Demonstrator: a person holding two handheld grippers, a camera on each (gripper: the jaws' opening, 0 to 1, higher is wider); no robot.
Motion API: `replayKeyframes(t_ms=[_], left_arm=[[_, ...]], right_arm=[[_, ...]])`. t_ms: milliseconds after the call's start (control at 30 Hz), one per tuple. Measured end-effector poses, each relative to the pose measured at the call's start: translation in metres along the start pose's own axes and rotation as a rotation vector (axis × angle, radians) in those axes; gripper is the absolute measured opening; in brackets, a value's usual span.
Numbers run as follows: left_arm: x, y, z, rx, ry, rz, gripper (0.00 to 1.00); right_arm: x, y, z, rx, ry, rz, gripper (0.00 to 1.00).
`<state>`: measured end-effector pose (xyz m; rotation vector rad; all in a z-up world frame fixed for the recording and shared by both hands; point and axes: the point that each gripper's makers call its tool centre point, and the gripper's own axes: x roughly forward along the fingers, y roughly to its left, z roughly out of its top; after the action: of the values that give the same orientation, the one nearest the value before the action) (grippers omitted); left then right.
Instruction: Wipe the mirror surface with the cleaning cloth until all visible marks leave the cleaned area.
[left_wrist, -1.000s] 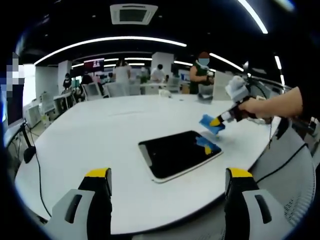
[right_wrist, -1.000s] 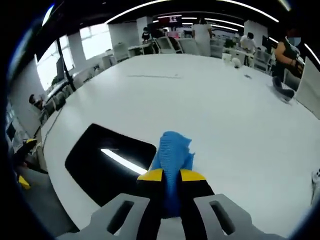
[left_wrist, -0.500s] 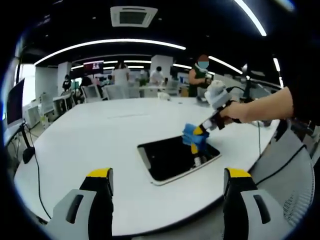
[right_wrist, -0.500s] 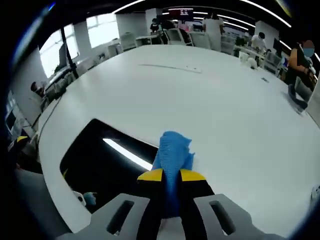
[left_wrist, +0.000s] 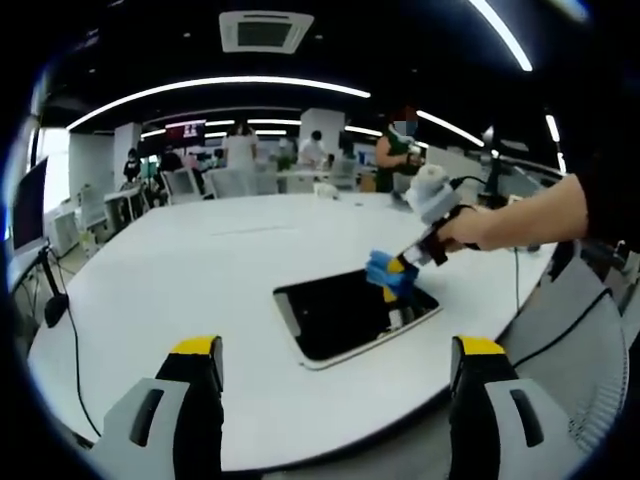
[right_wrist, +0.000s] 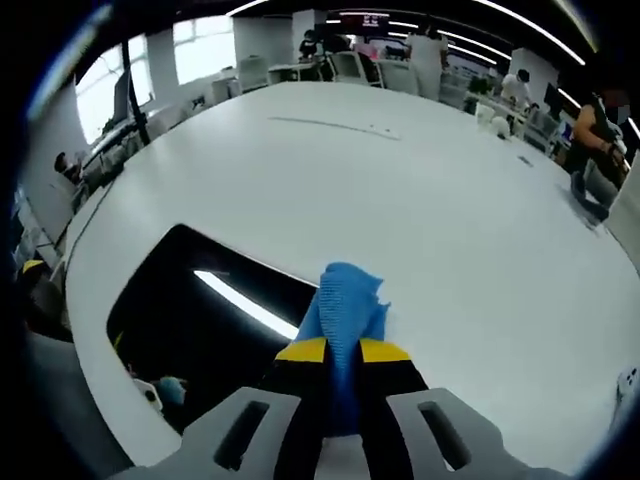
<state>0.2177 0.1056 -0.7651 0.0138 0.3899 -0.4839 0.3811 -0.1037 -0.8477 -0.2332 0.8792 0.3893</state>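
Left gripper (left_wrist: 335, 400) bottom of frame, jaws spread, empty, short of mirror (left_wrist: 345, 315) at frame centre. Right gripper (right_wrist: 340, 362) pinches blue cloth (right_wrist: 343, 310), cloth at mirror's right edge; mirror long axis runs lower-left. Right gripper nearer. White table (right_wrist: 400, 190) beyond.

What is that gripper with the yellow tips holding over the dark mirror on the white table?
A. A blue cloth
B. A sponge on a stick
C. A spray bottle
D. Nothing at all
A. In the right gripper view, the right gripper has its jaws shut on a blue cloth, at the edge of the mirror; the left gripper view shows the same cloth over the mirror's far corner.
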Motion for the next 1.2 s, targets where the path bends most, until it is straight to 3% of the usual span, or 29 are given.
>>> replayKeyframes(t_ms=[667, 1200], left_arm=[[0.0, 0.002, 0.003, 0.007, -0.017, 0.013, 0.95], [0.001, 0.003, 0.001, 0.005, -0.01, 0.019, 0.96]], right_arm=[[0.004, 0.003, 0.005, 0.012, 0.009, -0.015, 0.05], [0.011, 0.023, 0.014, -0.022, 0.016, -0.006, 0.05]])
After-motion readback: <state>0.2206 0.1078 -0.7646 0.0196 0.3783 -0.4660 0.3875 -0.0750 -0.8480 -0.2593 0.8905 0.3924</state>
